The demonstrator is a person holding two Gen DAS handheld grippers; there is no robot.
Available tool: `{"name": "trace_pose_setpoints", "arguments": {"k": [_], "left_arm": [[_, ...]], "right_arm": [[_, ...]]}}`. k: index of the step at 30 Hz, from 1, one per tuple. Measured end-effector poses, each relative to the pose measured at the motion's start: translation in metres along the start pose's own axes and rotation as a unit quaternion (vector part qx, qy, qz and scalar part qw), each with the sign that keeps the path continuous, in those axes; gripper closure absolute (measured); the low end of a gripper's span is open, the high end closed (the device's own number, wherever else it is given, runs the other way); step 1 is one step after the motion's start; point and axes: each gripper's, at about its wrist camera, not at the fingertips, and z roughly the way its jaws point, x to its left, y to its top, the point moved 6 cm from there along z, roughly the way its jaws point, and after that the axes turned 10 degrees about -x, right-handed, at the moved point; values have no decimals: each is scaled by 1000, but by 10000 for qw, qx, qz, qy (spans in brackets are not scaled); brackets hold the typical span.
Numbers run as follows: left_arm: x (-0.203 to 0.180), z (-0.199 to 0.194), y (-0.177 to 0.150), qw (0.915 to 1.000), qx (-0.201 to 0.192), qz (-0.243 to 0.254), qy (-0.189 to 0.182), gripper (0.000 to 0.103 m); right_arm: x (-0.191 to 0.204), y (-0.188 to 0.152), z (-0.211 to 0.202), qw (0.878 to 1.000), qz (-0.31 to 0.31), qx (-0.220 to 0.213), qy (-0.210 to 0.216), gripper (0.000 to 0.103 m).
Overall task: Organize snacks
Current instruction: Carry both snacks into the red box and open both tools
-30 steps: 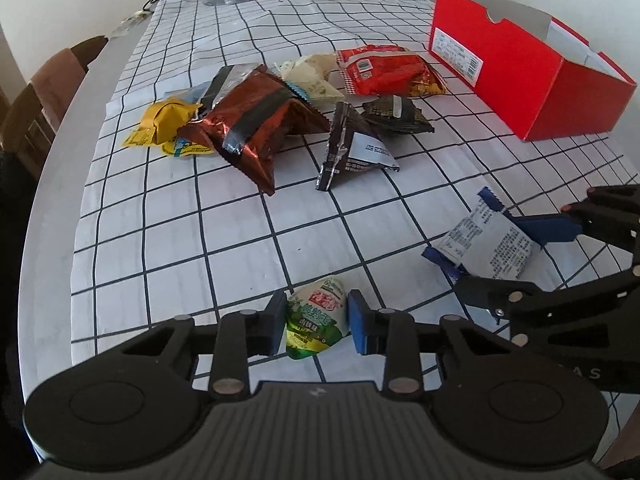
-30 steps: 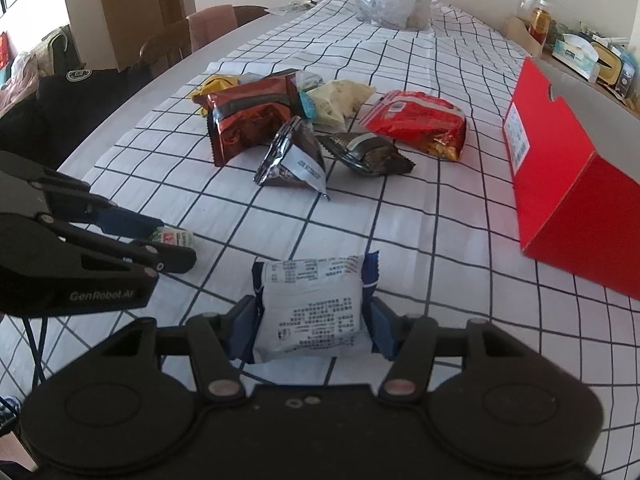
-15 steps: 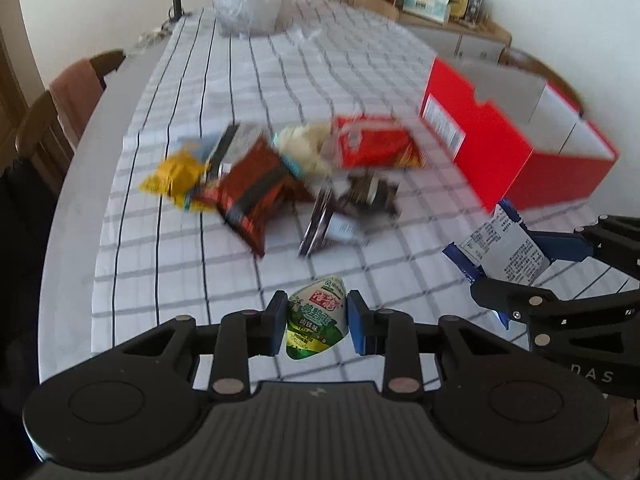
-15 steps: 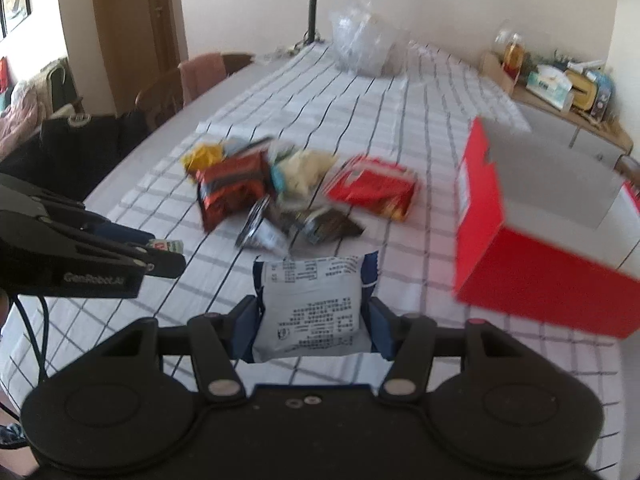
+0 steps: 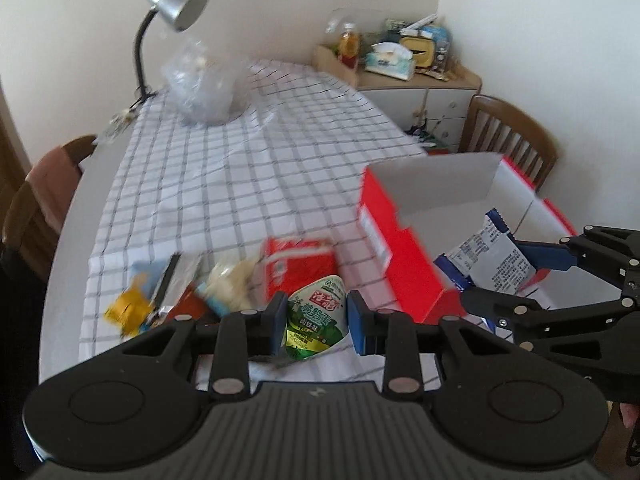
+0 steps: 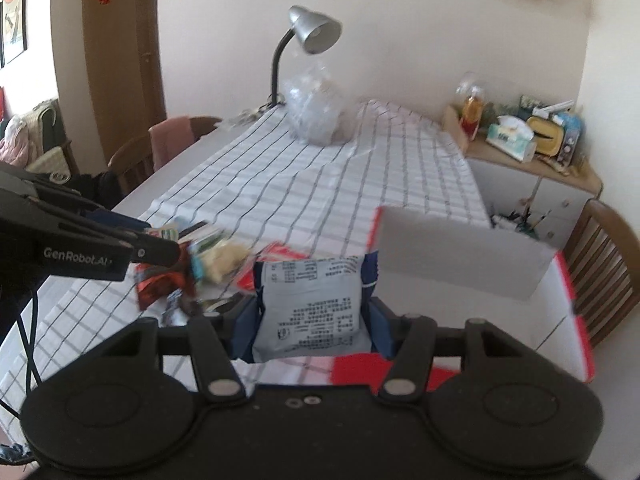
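My left gripper is shut on a small green snack packet, held in the air above the checked tablecloth. My right gripper is shut on a white and blue snack packet, also lifted; the left wrist view shows this white and blue packet over the near corner of the red box. The box stands open at the right, with a white inside. A pile of loose snacks lies on the cloth left of the box, among them a red bag and a yellow packet.
A silver desk lamp and a crumpled clear plastic bag stand at the table's far end. Wooden chairs sit at both sides. A cluttered low cabinet fills the far right corner. The other gripper reaches in at the left.
Both grippers have risen from the table with their packets still gripped and tilted up, so the far room came into view. The right gripper has moved towards the red box.
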Motion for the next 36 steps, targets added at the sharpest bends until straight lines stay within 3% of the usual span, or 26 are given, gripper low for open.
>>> {"name": "trace_pose_setpoints", "arguments": {"k": [11,20,29,36], "left_arm": [[-92,69,51,9995,44,186,-266,72],[-143,155,58,9975,587,252,-300,72],[-166,221,38,9915,1238,319,-228,72],[-173,245,20,9838,1713,490,-184,71]], "right_arm": [[-110,1,22,9986,268,156,-418,45],[-180,-24,57,9953,430,630,-595,45],[-216,-60,96,9875,676,1266,-650,45],[-210,-71,108,9859,498,1524,-478,45]]}}
